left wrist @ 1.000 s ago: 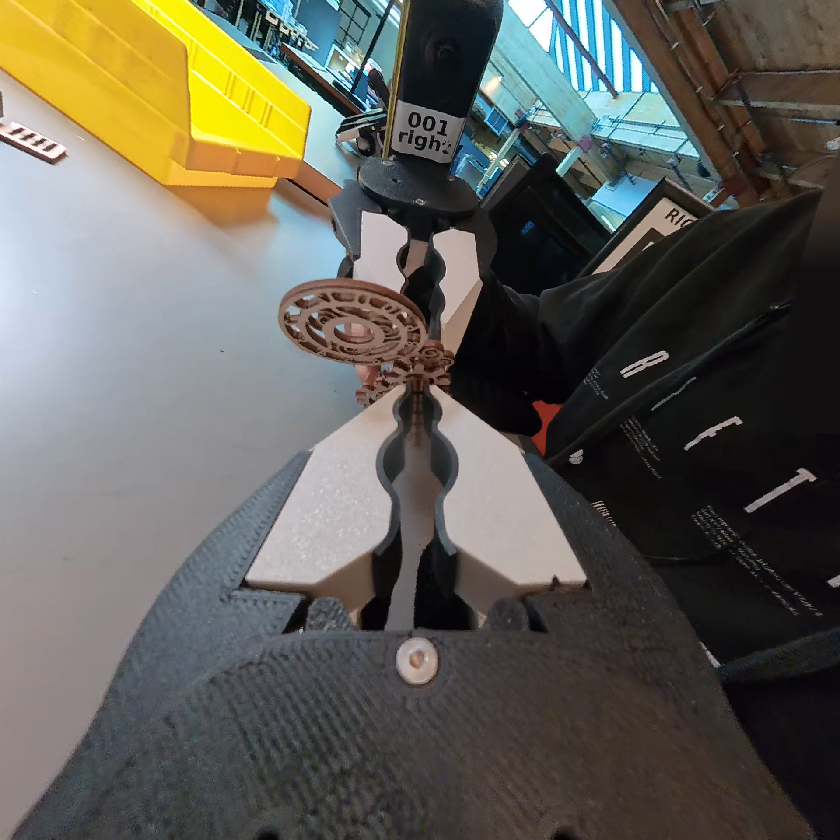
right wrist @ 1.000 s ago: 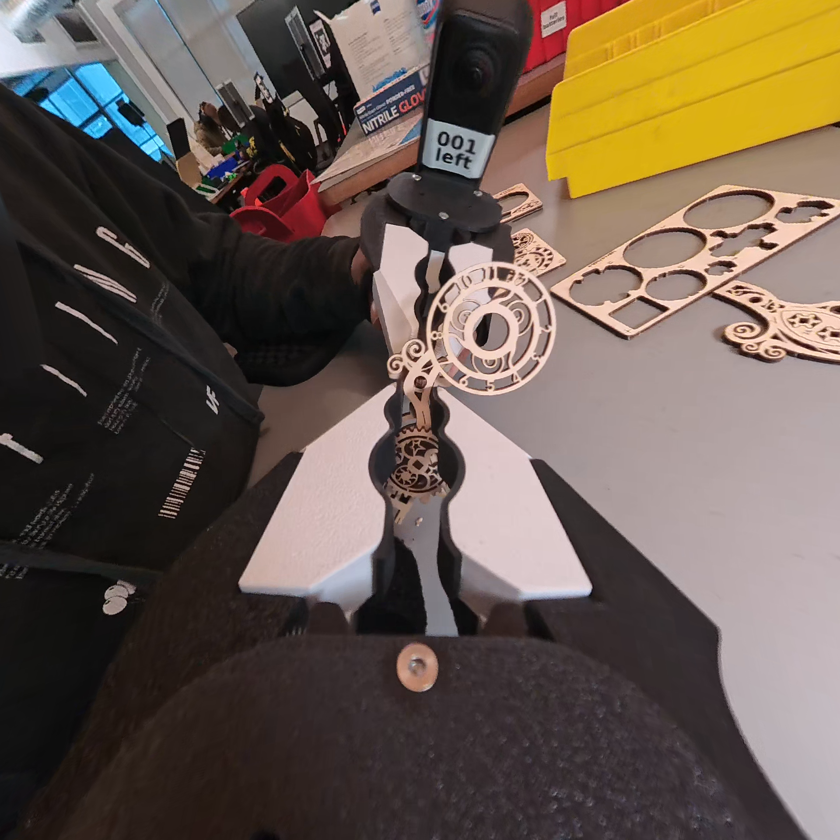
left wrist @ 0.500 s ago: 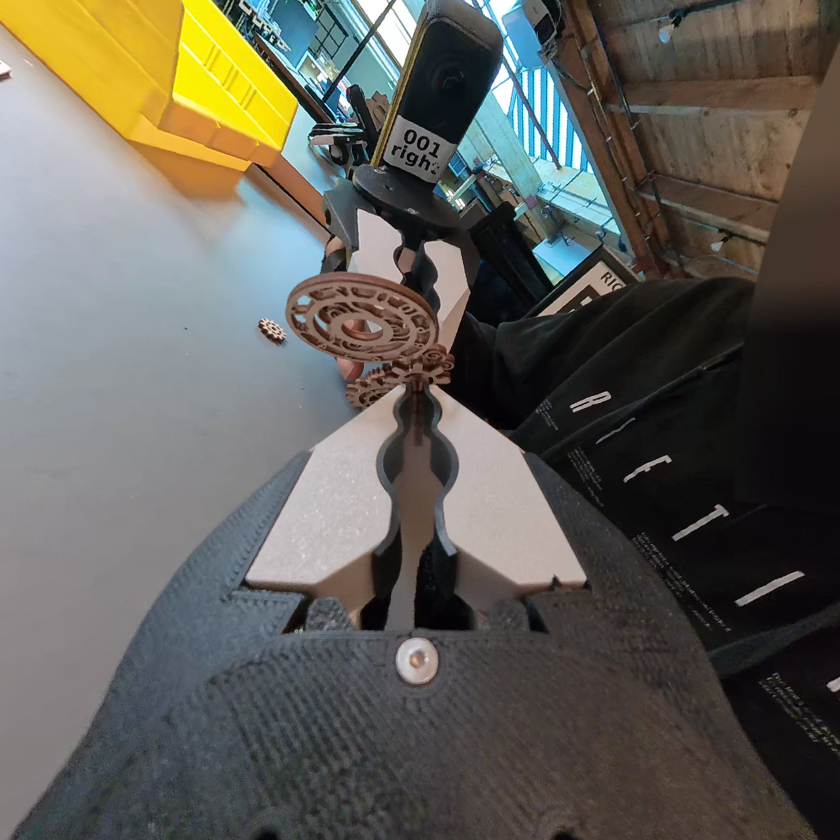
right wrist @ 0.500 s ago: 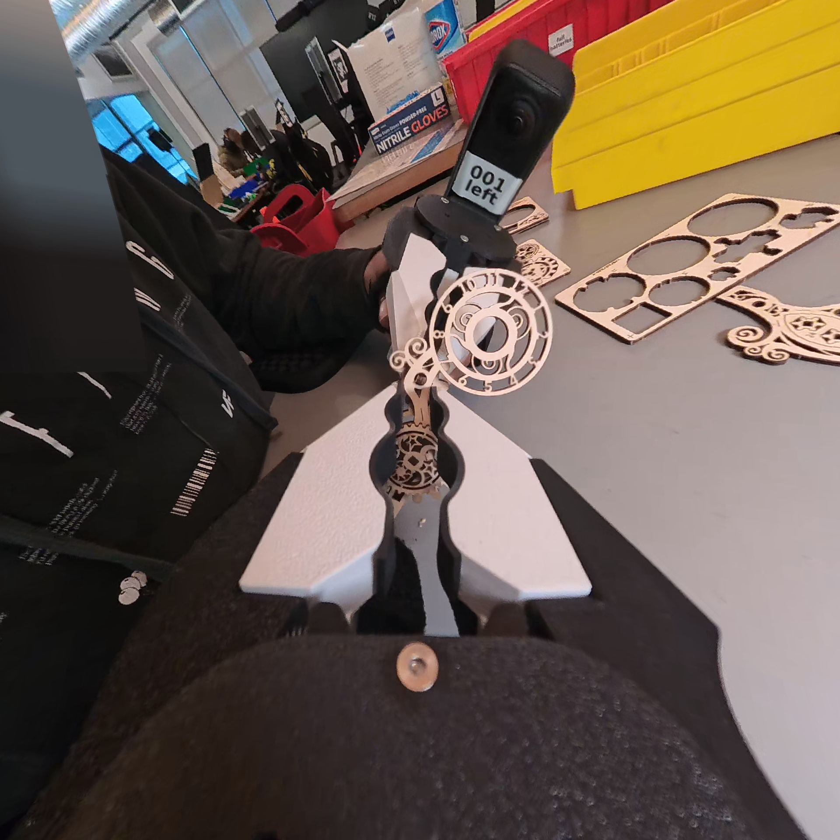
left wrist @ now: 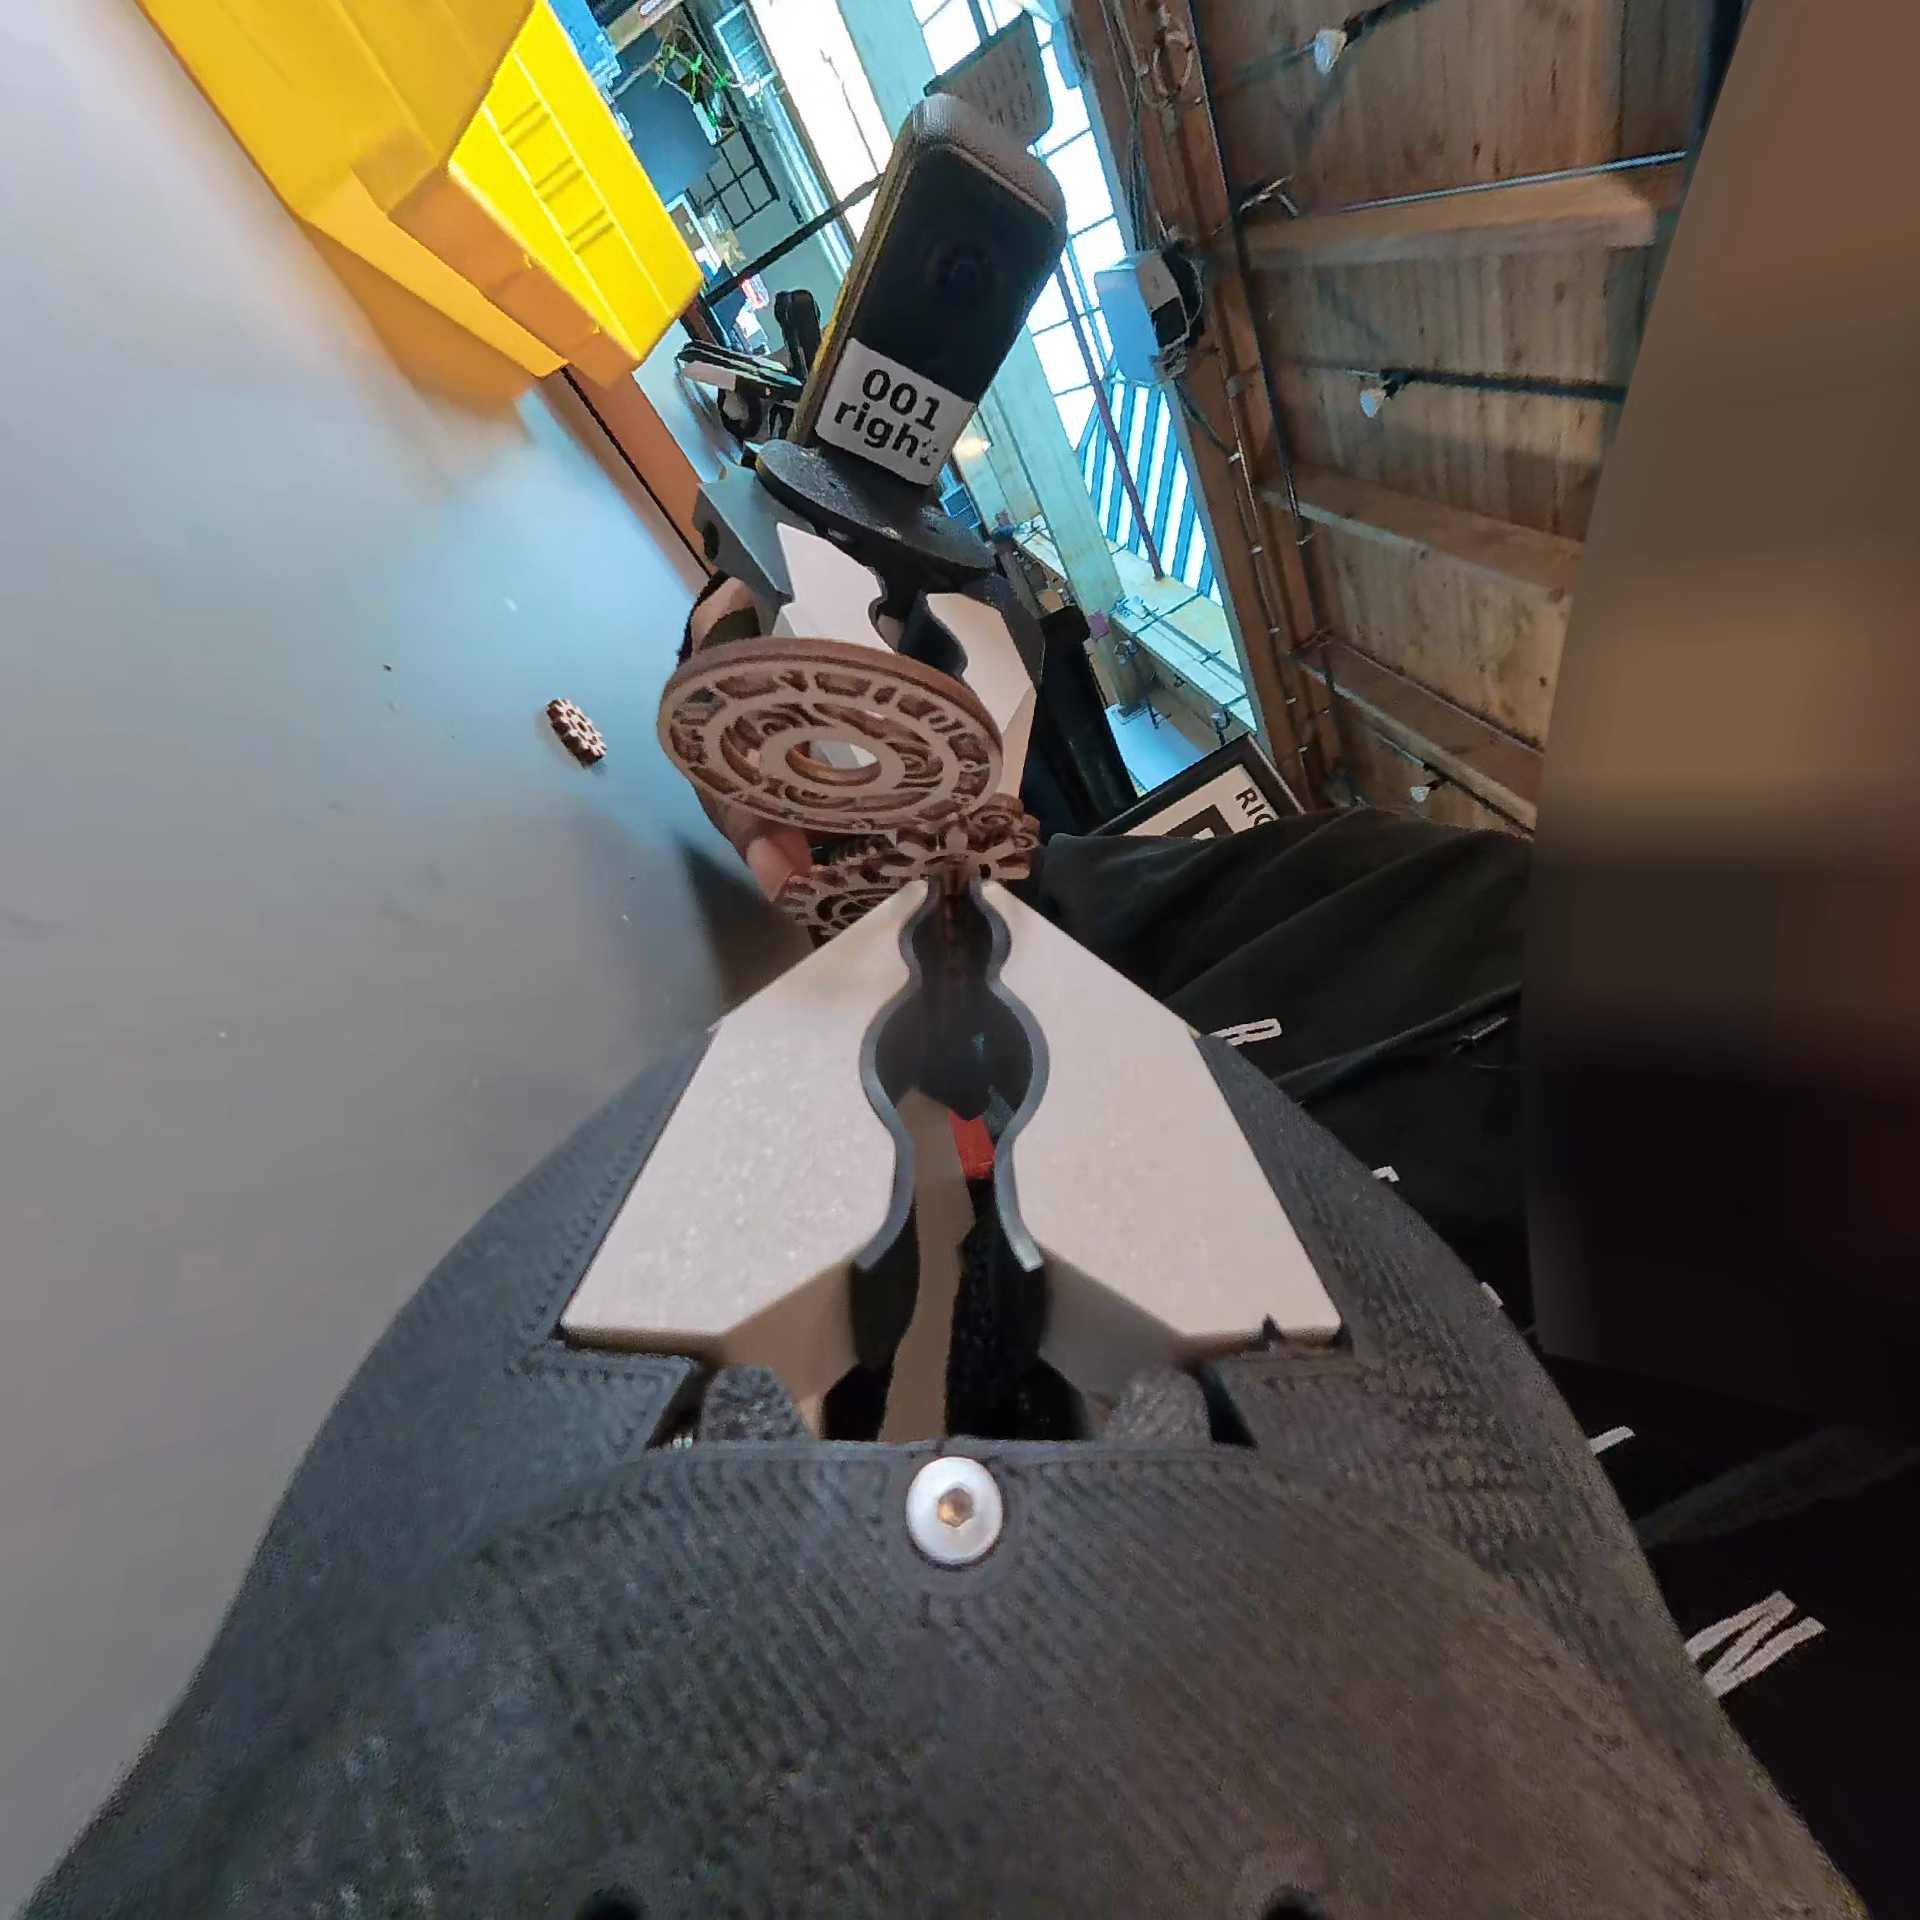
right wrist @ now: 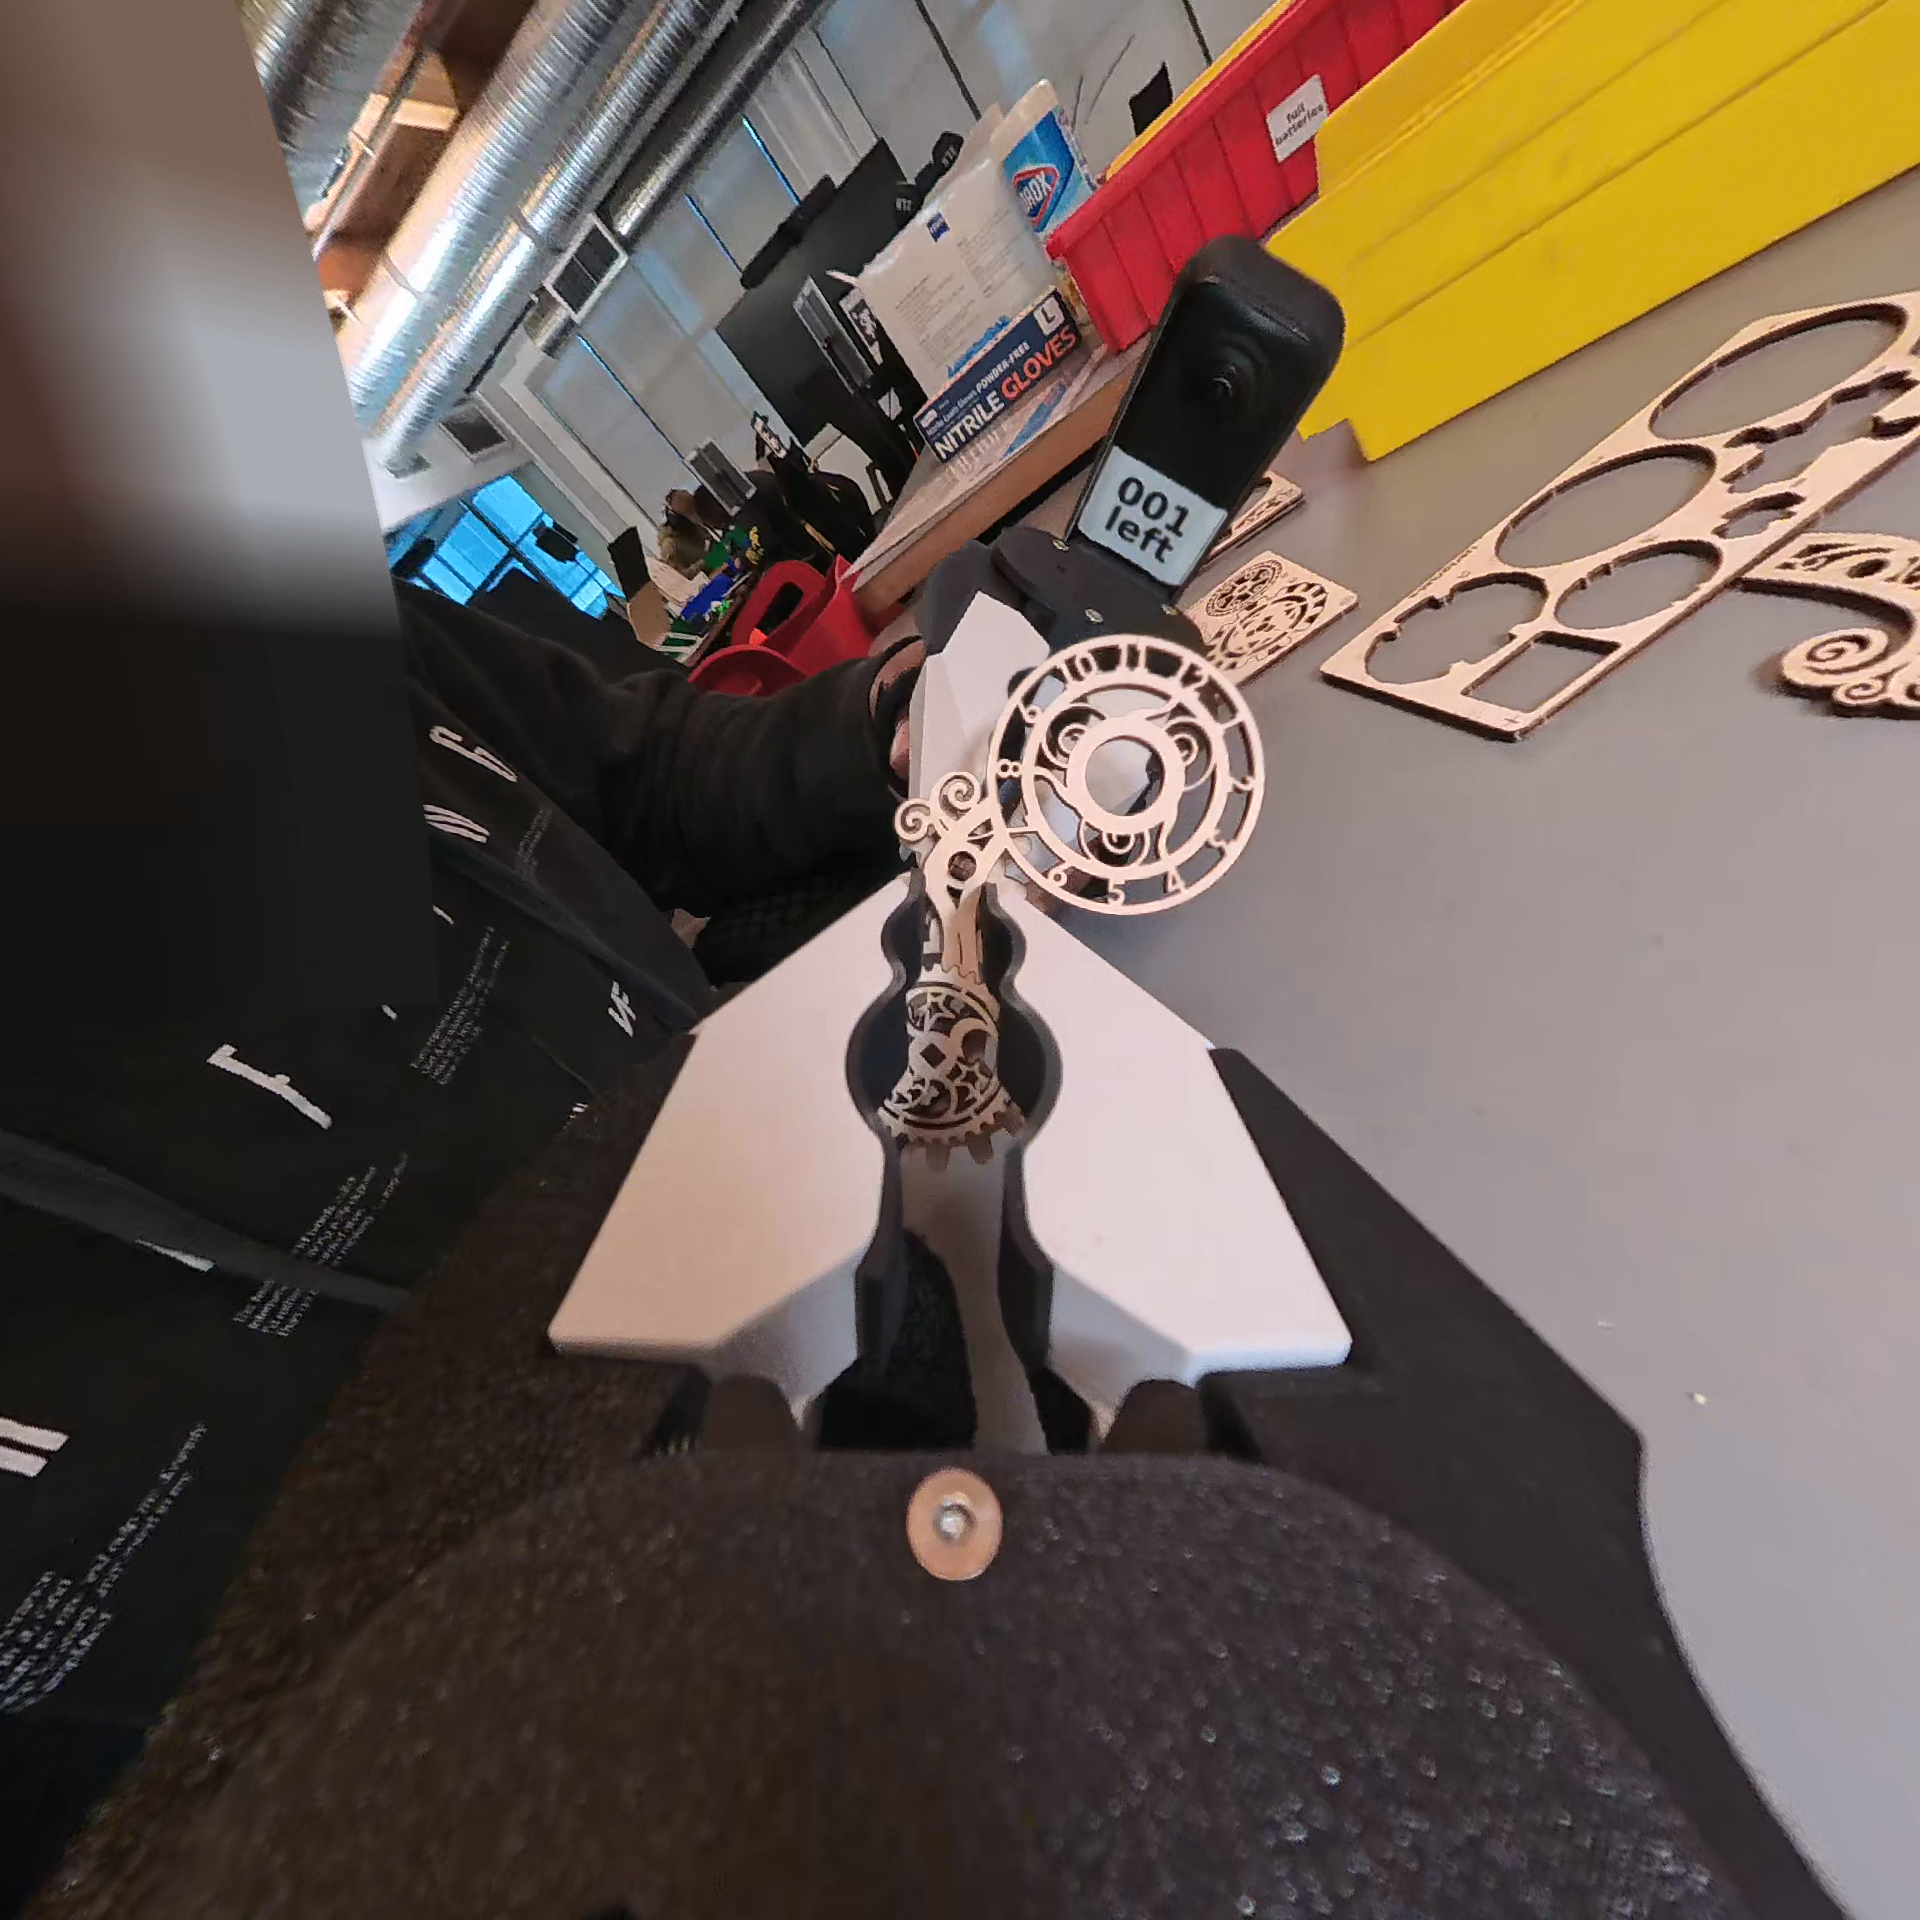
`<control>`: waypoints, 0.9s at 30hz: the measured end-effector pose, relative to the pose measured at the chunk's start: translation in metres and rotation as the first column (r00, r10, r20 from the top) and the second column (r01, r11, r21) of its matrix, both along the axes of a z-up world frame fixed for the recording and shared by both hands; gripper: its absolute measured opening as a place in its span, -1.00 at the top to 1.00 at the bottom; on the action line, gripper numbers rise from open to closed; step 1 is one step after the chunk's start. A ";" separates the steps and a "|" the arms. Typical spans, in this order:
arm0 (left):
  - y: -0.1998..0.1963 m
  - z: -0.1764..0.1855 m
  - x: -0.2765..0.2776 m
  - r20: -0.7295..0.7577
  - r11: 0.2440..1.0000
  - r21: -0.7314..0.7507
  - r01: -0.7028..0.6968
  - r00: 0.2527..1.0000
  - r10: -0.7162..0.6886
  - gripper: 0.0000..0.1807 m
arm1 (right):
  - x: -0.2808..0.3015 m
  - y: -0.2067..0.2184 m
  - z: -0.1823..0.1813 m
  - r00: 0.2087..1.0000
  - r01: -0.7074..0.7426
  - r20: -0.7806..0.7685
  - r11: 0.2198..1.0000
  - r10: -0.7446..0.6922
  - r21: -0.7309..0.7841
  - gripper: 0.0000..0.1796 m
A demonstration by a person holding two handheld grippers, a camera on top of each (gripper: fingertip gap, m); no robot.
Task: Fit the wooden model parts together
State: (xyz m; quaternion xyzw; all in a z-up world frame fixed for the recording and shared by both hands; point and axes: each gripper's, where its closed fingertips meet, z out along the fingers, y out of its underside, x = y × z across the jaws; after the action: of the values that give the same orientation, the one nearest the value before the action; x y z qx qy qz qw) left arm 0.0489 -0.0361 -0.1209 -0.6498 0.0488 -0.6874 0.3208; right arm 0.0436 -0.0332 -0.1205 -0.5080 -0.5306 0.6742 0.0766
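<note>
Both grippers, left (left wrist: 951,914) and right (right wrist: 951,914), are closed on the wooden piece (right wrist: 1127,774), held in the air above the table (right wrist: 1558,1039). Avoid twisting: you risk snapping its thin stem or letting it slip between the fingers.

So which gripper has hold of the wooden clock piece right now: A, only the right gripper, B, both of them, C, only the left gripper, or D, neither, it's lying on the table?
B: the left gripper pinches the wooden clock piece at its scrolled neck, while the right gripper is shut on its gear-patterned stem, holding it above the grey table.
</note>
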 end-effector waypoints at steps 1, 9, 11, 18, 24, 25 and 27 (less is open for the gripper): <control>0.000 0.000 0.000 0.011 1.000 -0.008 0.000 1.000 0.000 1.00 | -0.001 0.000 0.000 1.000 -0.001 0.004 1.000 0.001 -0.006 0.92; -0.001 0.002 -0.003 0.063 0.999 -0.035 0.001 0.998 0.001 1.00 | -0.003 -0.003 0.001 0.999 -0.005 0.033 0.998 0.007 -0.063 0.92; -0.001 0.003 -0.003 0.071 0.999 -0.035 -0.002 0.997 0.004 1.00 | -0.003 -0.002 0.002 0.999 -0.003 0.037 0.997 0.005 -0.075 0.92; 0.003 0.003 -0.004 -0.015 0.999 0.024 -0.042 0.999 0.043 1.00 | -0.004 0.003 0.003 0.998 0.024 0.064 0.987 -0.014 -0.159 0.92; 0.004 0.001 -0.006 -0.038 0.998 0.031 -0.059 0.998 0.060 0.99 | -0.004 0.004 0.001 0.996 0.028 0.091 0.975 -0.008 -0.221 0.92; 0.005 0.000 -0.006 -0.043 0.997 0.033 -0.063 0.997 0.064 1.00 | -0.004 0.004 0.001 0.995 0.029 0.097 0.972 -0.006 -0.232 0.92; 0.005 0.000 -0.006 -0.057 0.997 0.043 -0.070 0.996 0.072 0.99 | -0.004 0.004 0.000 0.995 0.029 0.105 0.966 -0.002 -0.257 0.92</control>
State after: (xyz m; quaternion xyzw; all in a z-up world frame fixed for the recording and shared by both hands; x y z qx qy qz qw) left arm 0.0424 -0.0312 -0.1213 -0.6642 0.0492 -0.6551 0.3568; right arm 0.0396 -0.0290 -0.1203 -0.5520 -0.4378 0.7096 -0.0125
